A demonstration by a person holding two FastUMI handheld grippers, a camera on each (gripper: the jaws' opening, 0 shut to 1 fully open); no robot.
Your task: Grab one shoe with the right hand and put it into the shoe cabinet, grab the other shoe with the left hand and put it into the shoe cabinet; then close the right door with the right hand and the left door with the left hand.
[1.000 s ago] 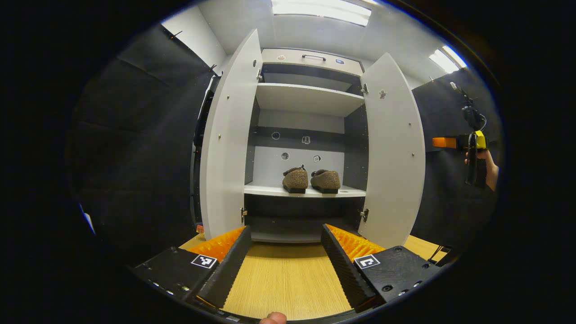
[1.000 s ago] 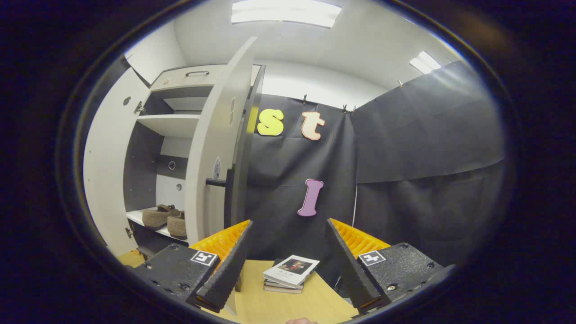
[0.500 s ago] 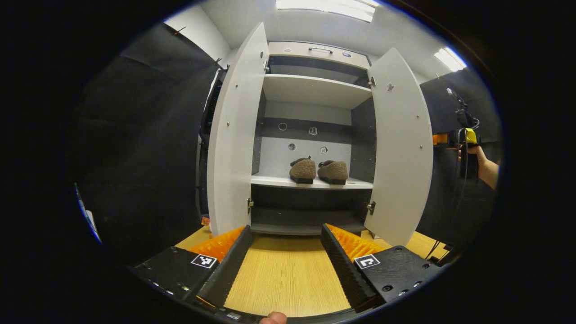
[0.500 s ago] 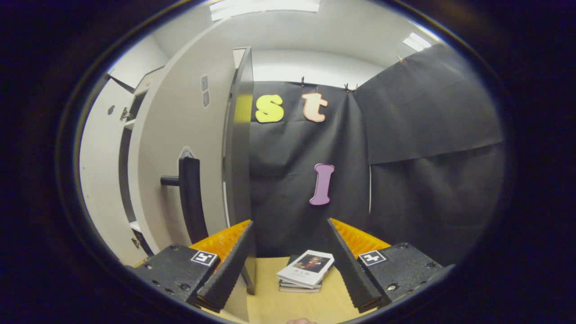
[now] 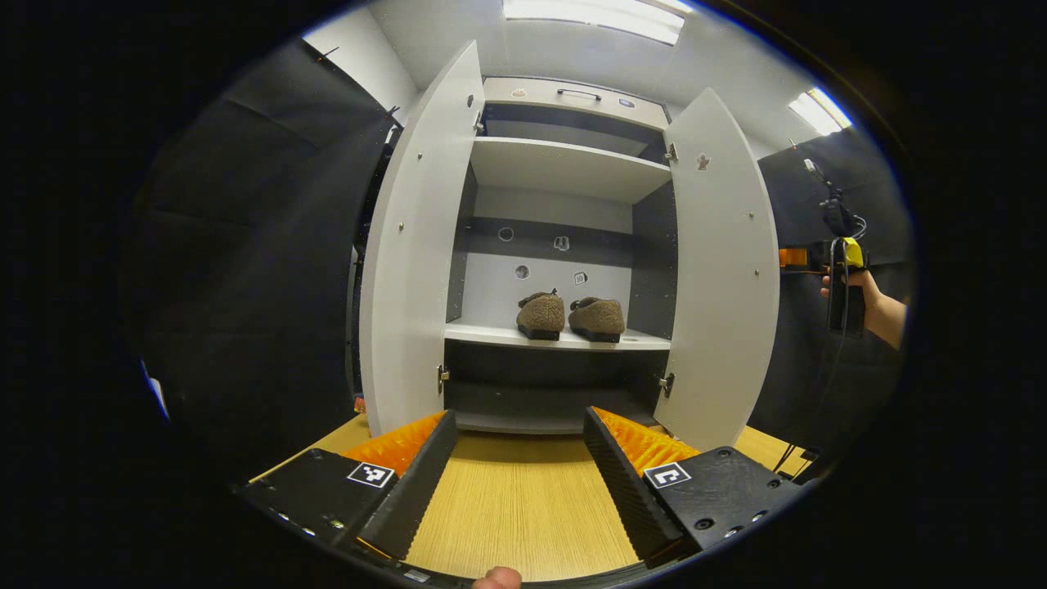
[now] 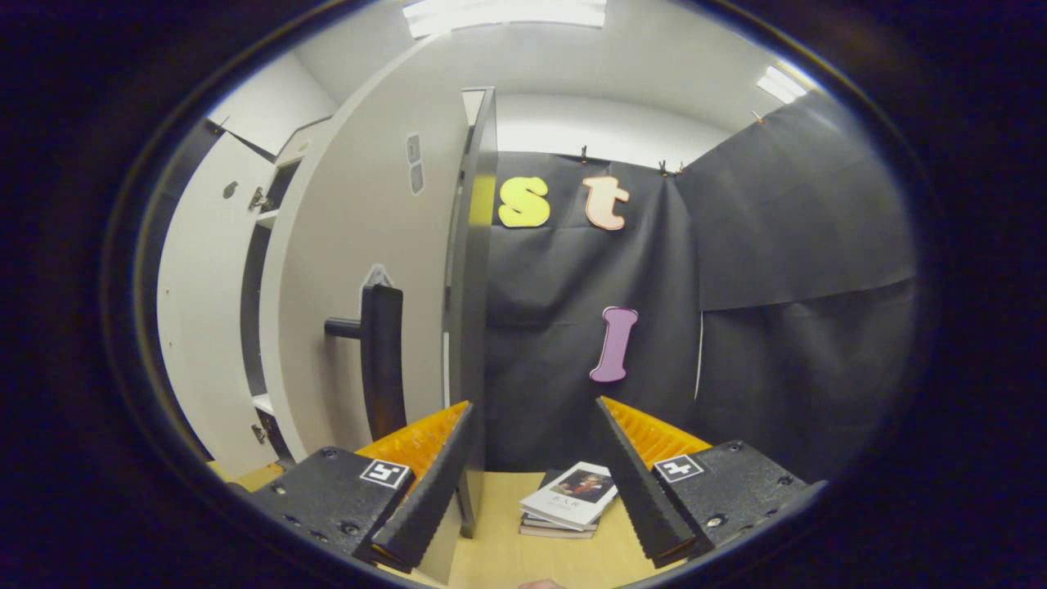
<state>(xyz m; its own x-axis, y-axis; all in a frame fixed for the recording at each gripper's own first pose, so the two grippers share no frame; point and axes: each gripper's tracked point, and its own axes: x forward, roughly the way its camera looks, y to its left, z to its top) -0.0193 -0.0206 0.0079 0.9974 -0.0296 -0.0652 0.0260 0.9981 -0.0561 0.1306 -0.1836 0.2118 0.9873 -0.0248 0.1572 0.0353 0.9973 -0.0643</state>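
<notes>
Two brown fuzzy shoes [image 5: 568,316] sit side by side on the middle shelf [image 5: 491,334] of the white shoe cabinet. Both doors stand open: the left door [image 5: 417,245] and the right door [image 5: 724,270]. My left gripper [image 5: 515,483] is open over the wooden table, facing the cabinet from a distance. My right gripper [image 6: 536,483] is open beside the outer face of the right door [image 6: 360,270], near its black handle [image 6: 380,356]. In the left gripper view the right gripper [image 5: 838,274] is held by a hand to the right of the door.
A small stack of books [image 6: 568,507] lies on the wooden table [image 6: 491,556] against the black cloth wall, just ahead of my right gripper. The cabinet has an upper shelf [image 5: 564,164] and a top drawer with a handle [image 5: 579,93]. The dark side panel's edge [image 6: 473,311] stands close.
The right gripper has swung round the right door from seeing the shoes inside to facing the door's outer side and handle. The left gripper has barely shifted.
</notes>
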